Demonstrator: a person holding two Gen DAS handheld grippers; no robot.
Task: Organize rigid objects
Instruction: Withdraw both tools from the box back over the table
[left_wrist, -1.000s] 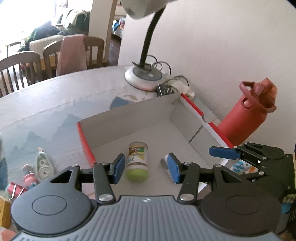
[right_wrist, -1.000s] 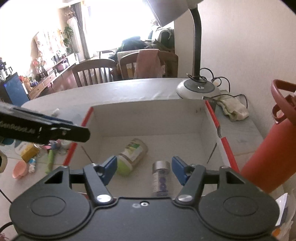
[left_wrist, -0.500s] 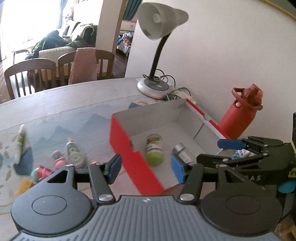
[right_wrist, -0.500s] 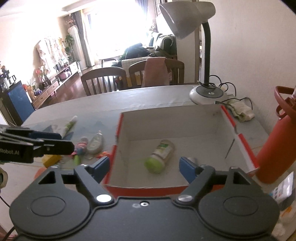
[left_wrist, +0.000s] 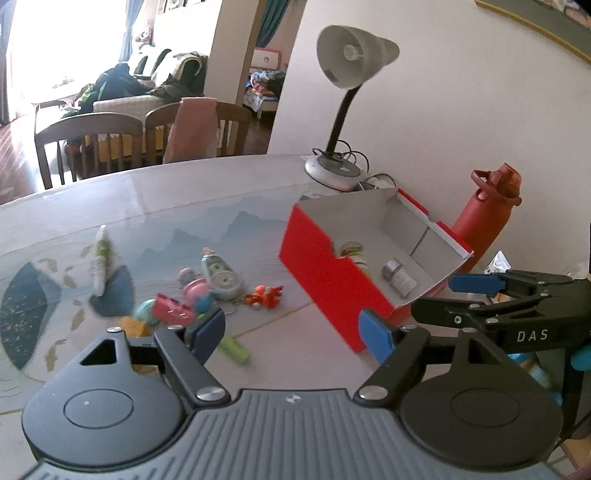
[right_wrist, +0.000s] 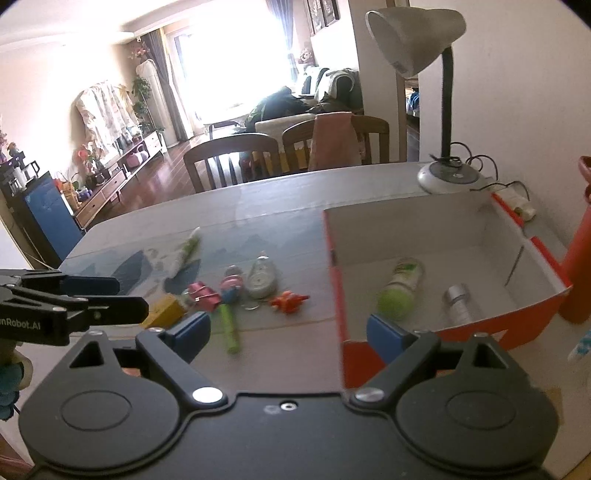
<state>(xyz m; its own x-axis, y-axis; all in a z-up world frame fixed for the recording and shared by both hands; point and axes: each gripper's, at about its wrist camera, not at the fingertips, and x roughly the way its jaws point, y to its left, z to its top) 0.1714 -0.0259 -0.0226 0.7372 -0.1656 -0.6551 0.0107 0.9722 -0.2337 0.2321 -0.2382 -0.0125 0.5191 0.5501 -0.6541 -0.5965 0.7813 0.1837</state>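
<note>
While our left hand-held gripper (left_wrist: 291, 330) and right hand-held gripper (right_wrist: 288, 330) hang opening and empty at lower frame, red box (right_wrist: 436, 338) on tabletop (right_wrist: 280, 221) right of centre holding two bottles, small toys (right_wrist: 229, 291) scattered left of it

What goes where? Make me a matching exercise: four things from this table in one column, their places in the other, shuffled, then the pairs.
Things:
1. green-capped bottle
2. orange toy
3. red flask
4. desk lamp

Places:
a. standing by the wall, right of the red box
b. lying inside the box
c. standing on the table behind the box
d. lying on the table left of the box

Pairs: 1-b, 2-d, 3-a, 4-c
</note>
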